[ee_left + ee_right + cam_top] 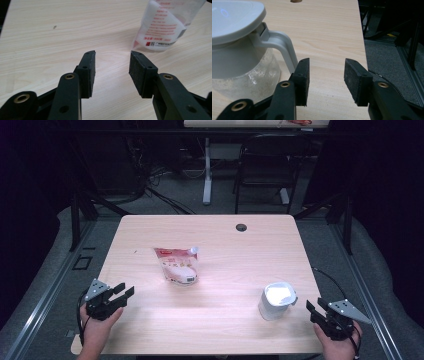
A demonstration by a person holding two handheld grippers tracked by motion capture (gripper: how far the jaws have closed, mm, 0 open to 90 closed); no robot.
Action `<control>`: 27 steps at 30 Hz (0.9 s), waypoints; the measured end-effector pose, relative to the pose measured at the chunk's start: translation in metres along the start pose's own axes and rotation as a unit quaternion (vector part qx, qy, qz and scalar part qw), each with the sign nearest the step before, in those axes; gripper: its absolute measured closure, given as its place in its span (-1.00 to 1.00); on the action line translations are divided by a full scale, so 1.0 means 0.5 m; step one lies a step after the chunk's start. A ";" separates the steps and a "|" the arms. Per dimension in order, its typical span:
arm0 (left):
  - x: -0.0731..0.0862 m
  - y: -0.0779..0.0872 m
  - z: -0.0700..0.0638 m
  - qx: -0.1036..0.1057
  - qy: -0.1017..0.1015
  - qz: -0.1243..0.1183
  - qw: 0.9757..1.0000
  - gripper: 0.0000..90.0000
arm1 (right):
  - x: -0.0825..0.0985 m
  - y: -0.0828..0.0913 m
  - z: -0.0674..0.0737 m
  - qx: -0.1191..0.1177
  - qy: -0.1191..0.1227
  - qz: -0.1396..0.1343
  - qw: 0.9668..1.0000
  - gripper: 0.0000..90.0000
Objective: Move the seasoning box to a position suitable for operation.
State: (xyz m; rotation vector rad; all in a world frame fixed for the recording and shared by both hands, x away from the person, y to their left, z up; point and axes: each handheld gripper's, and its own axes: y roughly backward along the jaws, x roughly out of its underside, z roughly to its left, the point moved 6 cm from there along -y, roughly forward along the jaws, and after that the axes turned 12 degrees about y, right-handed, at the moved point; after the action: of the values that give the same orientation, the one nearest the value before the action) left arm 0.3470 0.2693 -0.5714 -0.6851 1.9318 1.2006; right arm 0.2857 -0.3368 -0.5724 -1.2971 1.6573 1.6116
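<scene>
A white and red plastic pouch [177,265] lies on the light wooden table [220,245], left of its middle; in the left gripper view the pouch [165,25] is at the upper right. A clear jug with a white lid and handle [276,301] stands near the front right, and its handle [280,47] sits just left of my right gripper's left jaw. My left gripper [125,292] is held at the front left edge, open and empty [112,53]. My right gripper [314,306] is at the front right corner, open with nothing between its jaws [327,61].
A round cable hole [241,227] sits near the table's far edge. Beyond the table stand a black chair [265,165] and a desk leg [207,170]. Dark frame posts and grey floor flank both sides; the table's right edge [362,45] is close to my right gripper.
</scene>
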 end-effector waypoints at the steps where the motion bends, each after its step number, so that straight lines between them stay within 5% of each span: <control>1: 0.000 0.000 0.000 0.000 0.000 0.000 1.000 0.26 | 0.000 0.000 0.000 0.000 0.000 0.000 1.000 0.21; 7: 0.006 -0.011 -0.003 0.004 -0.009 0.014 1.000 0.30 | -0.002 0.007 0.001 0.004 -0.003 0.003 1.000 0.17; 10: 0.005 -0.007 0.001 0.005 -0.001 0.012 1.000 0.30 | -0.003 0.006 0.004 -0.017 -0.004 0.000 1.000 0.30; 19: 0.012 -0.001 0.004 0.004 -0.006 0.019 1.000 0.27 | -0.008 -0.003 0.013 -0.038 0.016 0.013 0.999 0.49; 27: 0.013 -0.005 0.006 0.001 -0.008 0.020 1.000 0.26 | -0.012 -0.034 0.046 -0.068 0.048 0.030 0.996 0.47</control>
State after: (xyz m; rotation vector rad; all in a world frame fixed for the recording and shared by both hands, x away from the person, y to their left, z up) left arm 0.3460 0.2707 -0.5789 -0.6372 1.9413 1.2250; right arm 0.2966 -0.3110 -0.5798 -1.4247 1.6832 1.7495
